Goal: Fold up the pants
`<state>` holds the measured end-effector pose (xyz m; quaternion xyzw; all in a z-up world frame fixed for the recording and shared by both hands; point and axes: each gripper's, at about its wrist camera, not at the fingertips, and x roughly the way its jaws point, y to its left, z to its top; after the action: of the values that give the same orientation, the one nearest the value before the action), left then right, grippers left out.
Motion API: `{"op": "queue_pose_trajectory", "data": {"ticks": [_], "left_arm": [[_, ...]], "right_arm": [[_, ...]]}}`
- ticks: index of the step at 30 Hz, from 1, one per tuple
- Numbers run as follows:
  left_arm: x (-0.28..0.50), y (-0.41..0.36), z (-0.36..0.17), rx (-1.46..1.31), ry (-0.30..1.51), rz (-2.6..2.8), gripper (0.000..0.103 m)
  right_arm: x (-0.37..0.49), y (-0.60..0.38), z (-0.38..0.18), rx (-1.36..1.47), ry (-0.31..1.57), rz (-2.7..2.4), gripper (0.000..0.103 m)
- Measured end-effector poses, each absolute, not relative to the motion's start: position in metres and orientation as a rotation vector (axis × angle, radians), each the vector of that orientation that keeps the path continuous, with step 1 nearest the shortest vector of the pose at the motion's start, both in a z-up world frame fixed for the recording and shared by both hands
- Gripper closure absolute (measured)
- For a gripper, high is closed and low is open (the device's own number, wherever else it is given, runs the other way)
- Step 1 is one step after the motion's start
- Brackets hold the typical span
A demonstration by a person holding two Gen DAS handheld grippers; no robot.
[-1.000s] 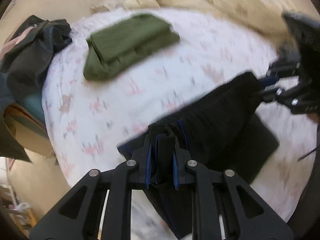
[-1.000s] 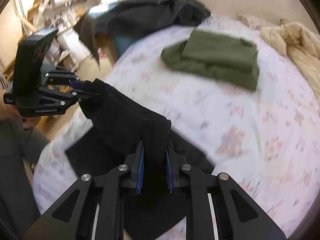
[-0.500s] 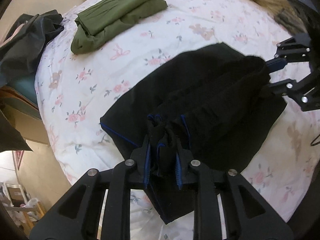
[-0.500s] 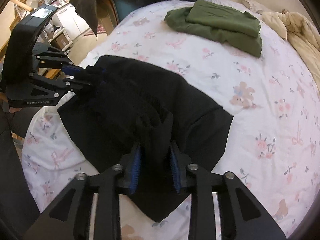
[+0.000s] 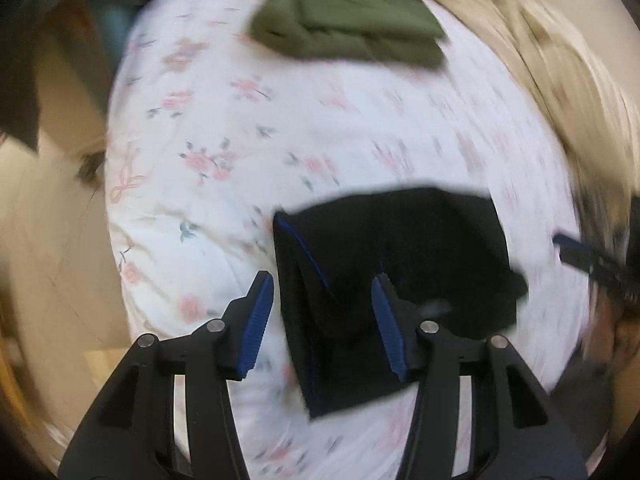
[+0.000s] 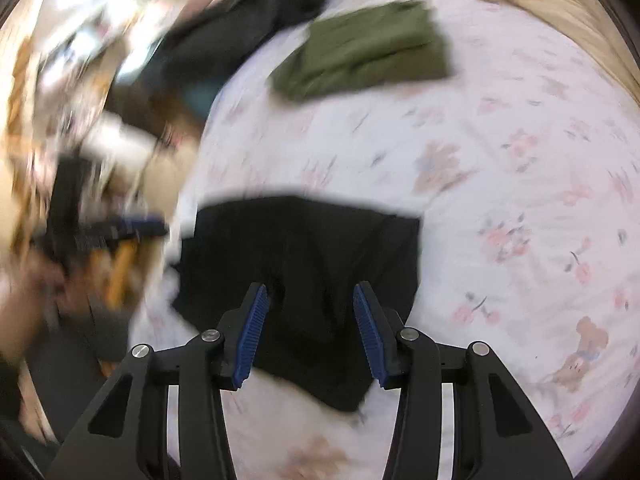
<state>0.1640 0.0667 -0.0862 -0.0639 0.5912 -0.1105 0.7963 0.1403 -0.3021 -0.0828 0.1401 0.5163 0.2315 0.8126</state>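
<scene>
Both tongs, left and right, gape empty over the folded pants on the bed; a careless sweep could snag and undo the fold.

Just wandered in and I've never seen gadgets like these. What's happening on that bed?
A person is folding clothes with a two-finger gripper in each hand. The black pants lie folded on the flowered bedsheet. The left gripper and the right gripper are both open above the pants, gripping nothing. A folded green garment lies farther back, apart from the pants. The pictures are blurred.
</scene>
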Motion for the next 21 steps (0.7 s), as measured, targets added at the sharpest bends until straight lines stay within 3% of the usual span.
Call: {"op": "queue_pose_trajectory", "data": {"ticks": [3,15,18,21], "left_arm": [[0.174,0.062,-0.100,-0.160,1.267,-0.143,0.056],[0.186,0.036,-0.129,-0.016,1.356,-0.068,0.056],[0.185,0.036,-0.137,0.003,1.406,-0.105,0.056],[0.177,0.037,-0.137,0.002,1.435,-0.150,0.056]], "right_arm": [[0.158,-0.293,-0.093,0.290,1.125,0.448,0.077],[0.160,-0.233,-0.130,0.079,1.227,0.600,0.080],[0.149,-0.227,-0.121,-0.012,1.201,0.689,0.094],[0.136,-0.229,-0.122,-0.028,1.230,0.755,0.096]]}}
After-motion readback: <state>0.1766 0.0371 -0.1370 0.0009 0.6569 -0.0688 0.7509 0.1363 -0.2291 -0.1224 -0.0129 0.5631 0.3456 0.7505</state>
